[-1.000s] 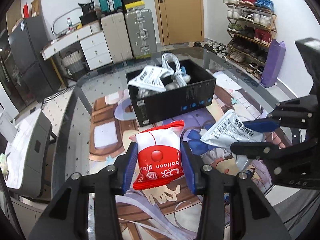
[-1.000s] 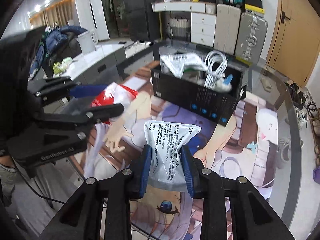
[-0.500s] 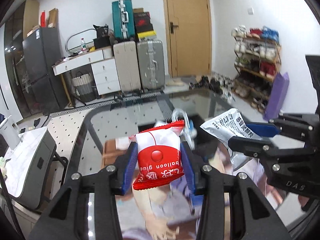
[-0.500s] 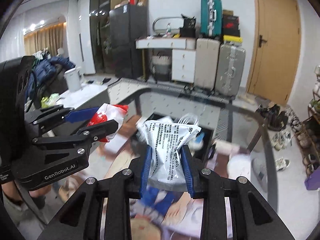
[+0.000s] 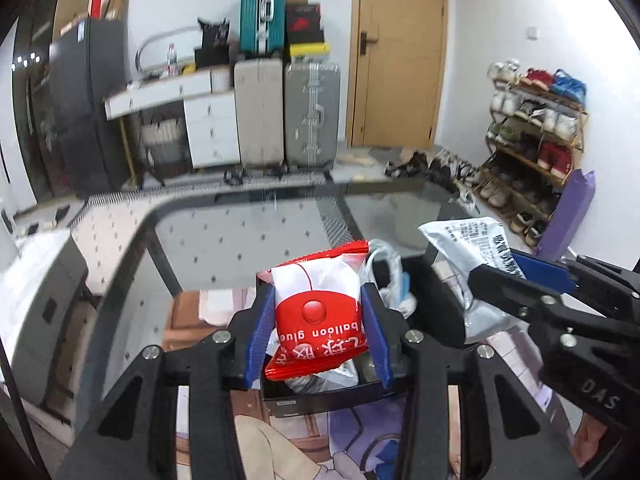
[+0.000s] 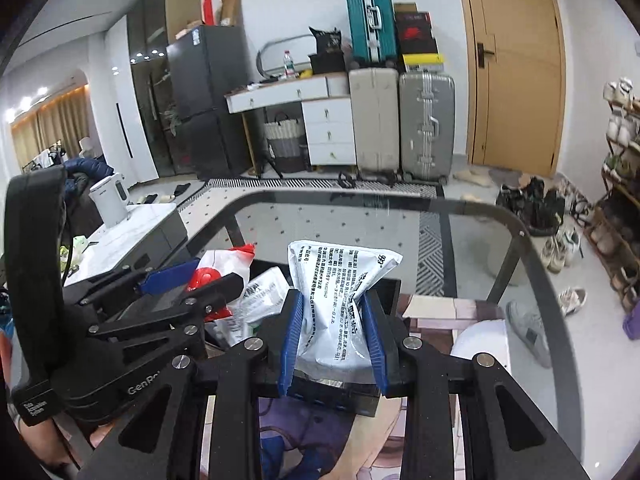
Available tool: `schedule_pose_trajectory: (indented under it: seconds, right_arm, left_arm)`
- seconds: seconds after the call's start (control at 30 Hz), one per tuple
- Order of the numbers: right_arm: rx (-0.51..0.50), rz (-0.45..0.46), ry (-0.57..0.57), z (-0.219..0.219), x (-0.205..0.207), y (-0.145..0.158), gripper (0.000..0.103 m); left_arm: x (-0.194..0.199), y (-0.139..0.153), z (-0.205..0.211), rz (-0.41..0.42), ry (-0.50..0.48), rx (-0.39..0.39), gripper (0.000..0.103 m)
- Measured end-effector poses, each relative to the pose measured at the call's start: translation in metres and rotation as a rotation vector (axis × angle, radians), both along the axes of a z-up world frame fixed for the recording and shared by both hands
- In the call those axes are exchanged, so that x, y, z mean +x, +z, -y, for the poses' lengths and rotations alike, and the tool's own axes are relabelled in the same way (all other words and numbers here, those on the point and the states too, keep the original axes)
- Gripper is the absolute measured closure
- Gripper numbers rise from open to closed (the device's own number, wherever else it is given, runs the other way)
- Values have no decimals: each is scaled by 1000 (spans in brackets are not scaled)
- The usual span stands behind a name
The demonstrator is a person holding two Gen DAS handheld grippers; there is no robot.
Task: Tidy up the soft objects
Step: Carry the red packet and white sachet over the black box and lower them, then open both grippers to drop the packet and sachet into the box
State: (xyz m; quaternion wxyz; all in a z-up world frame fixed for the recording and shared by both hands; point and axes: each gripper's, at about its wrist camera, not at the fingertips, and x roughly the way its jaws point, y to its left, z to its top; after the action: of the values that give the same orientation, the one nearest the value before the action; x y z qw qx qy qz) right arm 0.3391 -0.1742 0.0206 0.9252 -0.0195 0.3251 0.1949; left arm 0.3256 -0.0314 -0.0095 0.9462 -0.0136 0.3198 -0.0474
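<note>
My left gripper point(image 5: 316, 328) is shut on a red and white balloon-glue packet point(image 5: 320, 312) and holds it above the open black box point(image 5: 424, 292). My right gripper point(image 6: 332, 332) is shut on a white printed pouch point(image 6: 340, 296), also held over the box point(image 6: 360, 396). The right gripper and its pouch point(image 5: 476, 256) show at the right of the left wrist view. The left gripper with the red packet point(image 6: 216, 268) shows at the left of the right wrist view. The box holds white pouches point(image 6: 260, 296) and a clear bag point(image 5: 384, 268).
The box stands on a printed mat point(image 5: 304, 452) on a glass table point(image 6: 540, 320). Suitcases point(image 5: 288, 108), a white drawer unit point(image 5: 200, 120) and a door point(image 5: 400, 52) are behind. A shoe rack point(image 5: 532, 136) stands at the right.
Both grippers have lifted their packets off the mat, moved forward and come over the black box. Both stayed shut on their packets.
</note>
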Motion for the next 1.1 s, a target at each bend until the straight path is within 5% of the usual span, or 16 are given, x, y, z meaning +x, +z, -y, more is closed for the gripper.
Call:
schedule_pose_trajectory:
  seconds: [0.57, 0.7, 0.8, 0.87, 1.1]
  right_arm:
    - [-33, -131, 17, -12, 31, -65, 73]
    - [-39, -127, 17, -10, 25, -66, 55]
    - [-19, -102, -7, -2, 12, -56, 35]
    - [9, -92, -19, 4, 3, -47, 18]
    - [49, 12, -31, 17, -51, -2, 11]
  left_arm:
    - [16, -38, 7, -24, -1, 59, 59]
    - [15, -35, 2, -72, -4, 29, 55]
    - [4, -22, -7, -59, 10, 10, 37]
    - [-7, -12, -12, 0, 48, 28, 12]
    - [-62, 27, -23, 146, 21, 56, 5]
